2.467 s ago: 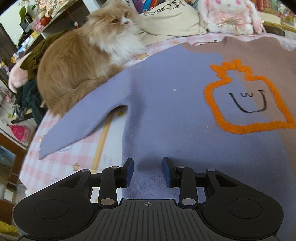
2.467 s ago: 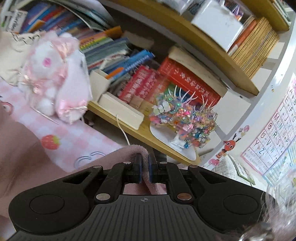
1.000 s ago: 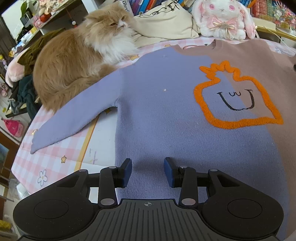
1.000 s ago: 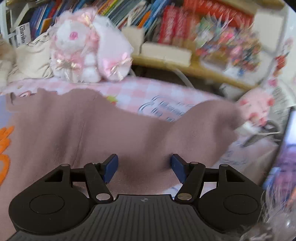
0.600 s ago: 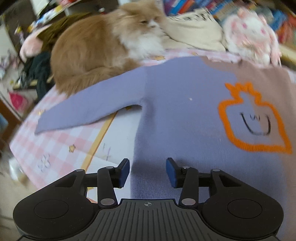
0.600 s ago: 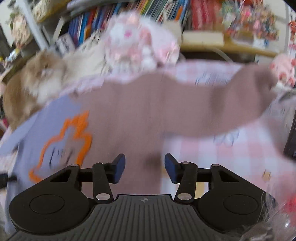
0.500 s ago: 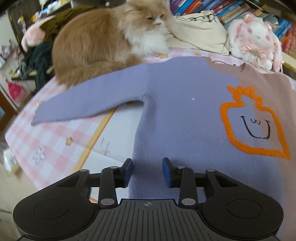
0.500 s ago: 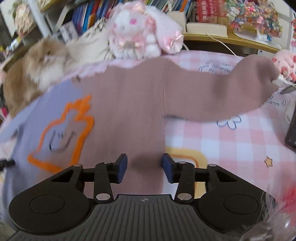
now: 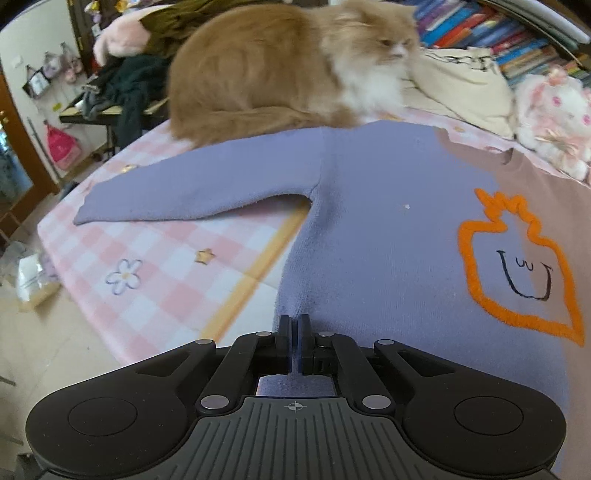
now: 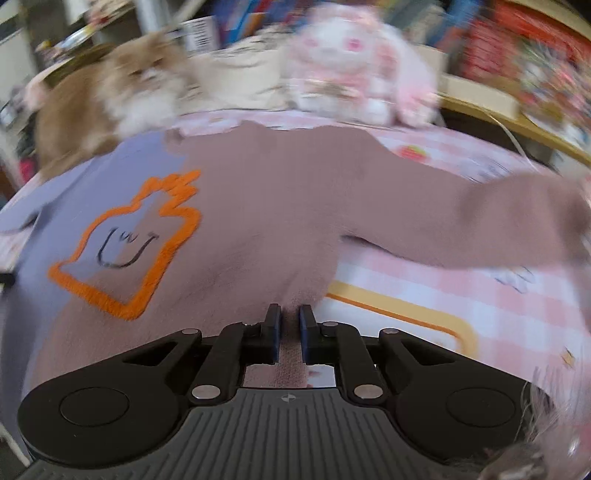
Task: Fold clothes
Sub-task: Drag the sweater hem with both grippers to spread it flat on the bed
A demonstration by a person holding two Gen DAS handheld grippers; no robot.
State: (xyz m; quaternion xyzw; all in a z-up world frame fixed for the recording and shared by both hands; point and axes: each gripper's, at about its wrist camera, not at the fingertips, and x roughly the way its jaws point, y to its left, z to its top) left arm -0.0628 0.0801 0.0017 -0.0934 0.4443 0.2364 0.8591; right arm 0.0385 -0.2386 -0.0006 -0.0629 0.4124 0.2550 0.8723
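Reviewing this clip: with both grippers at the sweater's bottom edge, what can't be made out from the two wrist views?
- Sweater hem: both views, hidden under the left gripper and right gripper.
- Brown sleeve cuff: right wrist view, smeared by motion blur at the edge.
- Cat paws: left wrist view, buried in fur.
- Book titles: left wrist view, too small.

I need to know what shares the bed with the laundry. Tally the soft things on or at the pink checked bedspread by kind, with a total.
Two-tone sweater: 1
Long-haired ginger cat: 1
White and pink plush bunny: 1
Cream cushion: 1
Total: 4
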